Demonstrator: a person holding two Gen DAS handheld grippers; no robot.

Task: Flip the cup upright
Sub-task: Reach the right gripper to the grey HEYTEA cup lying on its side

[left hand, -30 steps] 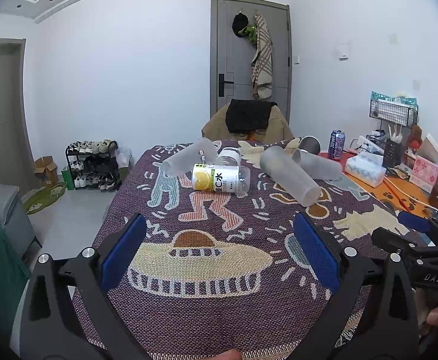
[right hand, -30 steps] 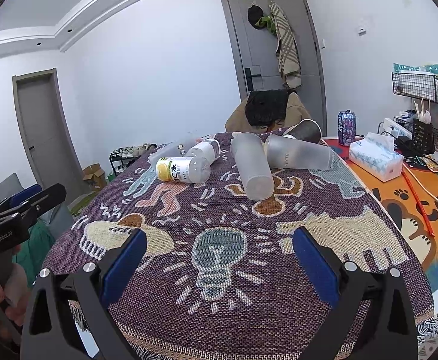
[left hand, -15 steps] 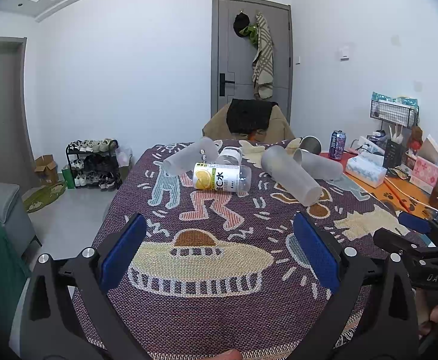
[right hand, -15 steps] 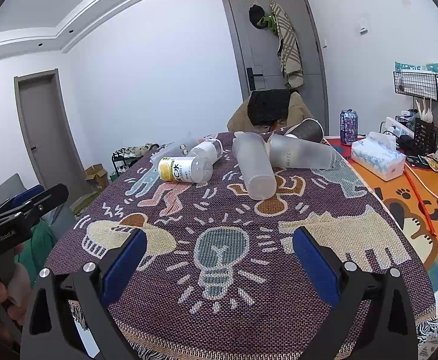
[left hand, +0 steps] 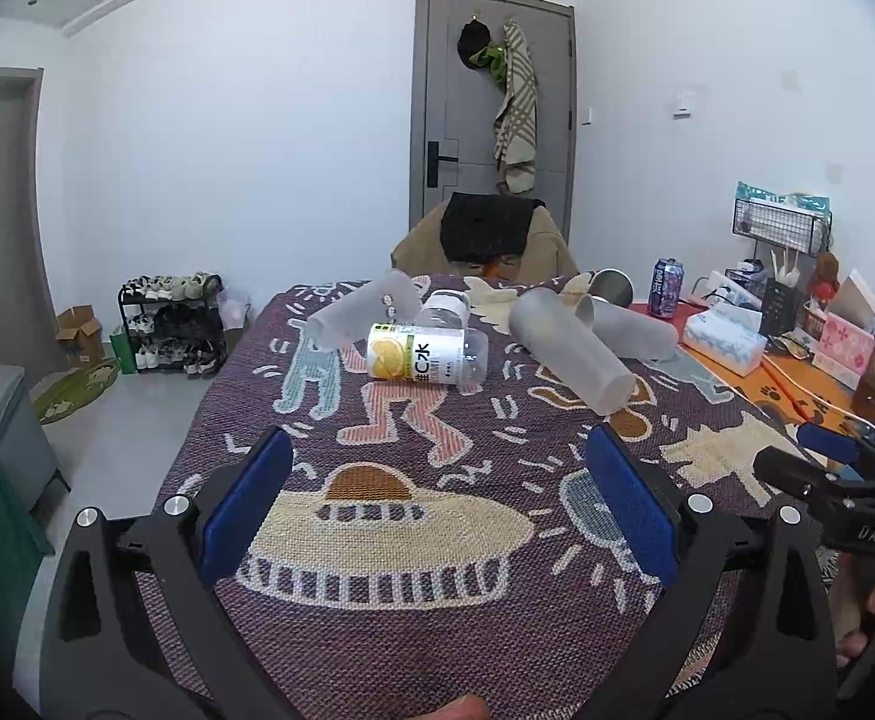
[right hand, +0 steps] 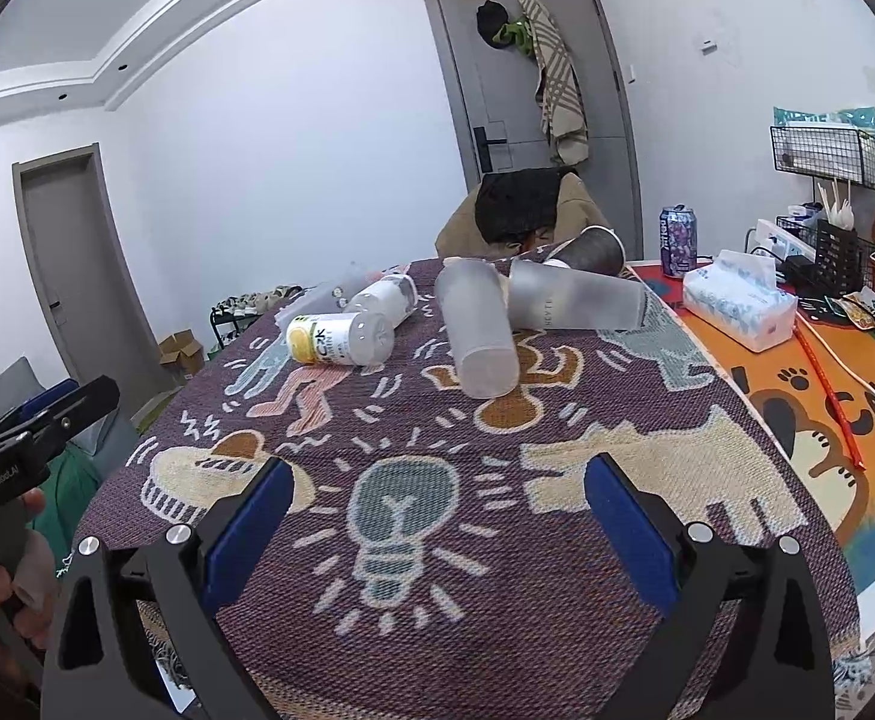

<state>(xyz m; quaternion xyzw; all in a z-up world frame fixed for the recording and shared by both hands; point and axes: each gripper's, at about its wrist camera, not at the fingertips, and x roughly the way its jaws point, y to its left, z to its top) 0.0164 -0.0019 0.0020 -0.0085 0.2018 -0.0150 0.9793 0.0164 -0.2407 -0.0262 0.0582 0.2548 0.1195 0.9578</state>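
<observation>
Several frosted plastic cups lie on their sides on the patterned cloth. The nearest cup points its base toward me. A second cup lies behind it, a third at the far left, and a dark cup at the back. My left gripper is open and empty above the near cloth. My right gripper is open and empty, well short of the cups.
A yellow-labelled bottle and a clear bottle lie among the cups. A tissue pack, a can and desk clutter stand on the right. A chair stands behind the table.
Both grippers have drifted slightly; the scene sits a little lower and closer in the views. Nothing on the table has moved.
</observation>
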